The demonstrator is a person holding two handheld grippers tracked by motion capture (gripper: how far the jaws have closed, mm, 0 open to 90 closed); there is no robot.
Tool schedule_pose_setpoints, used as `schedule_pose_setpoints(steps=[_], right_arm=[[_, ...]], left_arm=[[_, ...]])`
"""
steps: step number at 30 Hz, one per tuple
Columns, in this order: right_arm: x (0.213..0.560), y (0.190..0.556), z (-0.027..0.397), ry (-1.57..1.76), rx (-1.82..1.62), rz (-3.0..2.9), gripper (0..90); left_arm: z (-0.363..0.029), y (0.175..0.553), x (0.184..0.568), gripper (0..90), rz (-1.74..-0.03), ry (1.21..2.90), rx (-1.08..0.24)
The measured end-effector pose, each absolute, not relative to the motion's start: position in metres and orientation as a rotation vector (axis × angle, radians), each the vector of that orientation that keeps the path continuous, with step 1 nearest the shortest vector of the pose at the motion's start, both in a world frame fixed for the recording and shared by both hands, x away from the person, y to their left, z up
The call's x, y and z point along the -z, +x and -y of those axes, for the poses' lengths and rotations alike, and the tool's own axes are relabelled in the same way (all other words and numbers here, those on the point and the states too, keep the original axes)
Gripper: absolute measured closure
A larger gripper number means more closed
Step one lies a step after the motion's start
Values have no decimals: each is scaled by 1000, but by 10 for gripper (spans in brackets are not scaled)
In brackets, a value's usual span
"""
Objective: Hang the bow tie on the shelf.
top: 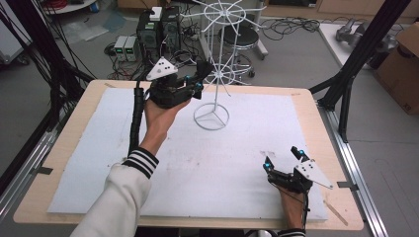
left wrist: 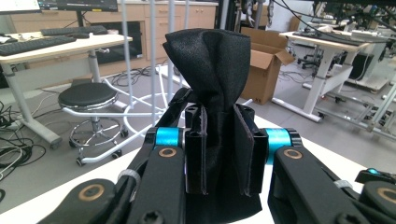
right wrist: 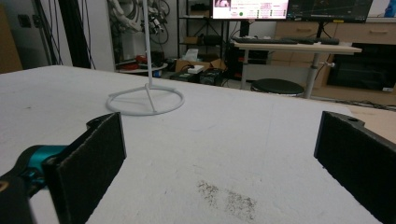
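Black cloth point(left wrist: 219, 107) is pinched by the left gripper point(top: 195, 84) at the white rack's point(top: 216, 54) nine o'clock; snagging is risked. The right gripper point(top: 282, 159) is held wide.

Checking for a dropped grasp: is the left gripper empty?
No: the left gripper has its jaws clamped on a bunched black fabric cloth.

Even, bright overhead room light leaves only faint shadows on the pale surface point(top: 237, 148), all views are slightly soft, and the near jaws in both gripper views blur against a sharper background.
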State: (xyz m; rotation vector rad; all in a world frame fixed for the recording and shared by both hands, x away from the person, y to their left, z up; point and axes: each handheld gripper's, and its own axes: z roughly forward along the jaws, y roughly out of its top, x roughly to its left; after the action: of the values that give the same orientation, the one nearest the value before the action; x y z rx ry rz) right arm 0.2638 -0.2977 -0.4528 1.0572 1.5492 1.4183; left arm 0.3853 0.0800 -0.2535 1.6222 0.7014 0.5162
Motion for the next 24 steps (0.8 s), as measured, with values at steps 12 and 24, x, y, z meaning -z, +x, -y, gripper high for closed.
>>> schedule_pose_setpoints(steps=[12,24], right_arm=[[453,263,298,1053,-1418,-1549,11],[453,263,298,1057,-1419,-1547,11]], left_arm=[[-65,387,258,756,-686,1633,-517],[-53,388,268,755,-674,1671,-514]])
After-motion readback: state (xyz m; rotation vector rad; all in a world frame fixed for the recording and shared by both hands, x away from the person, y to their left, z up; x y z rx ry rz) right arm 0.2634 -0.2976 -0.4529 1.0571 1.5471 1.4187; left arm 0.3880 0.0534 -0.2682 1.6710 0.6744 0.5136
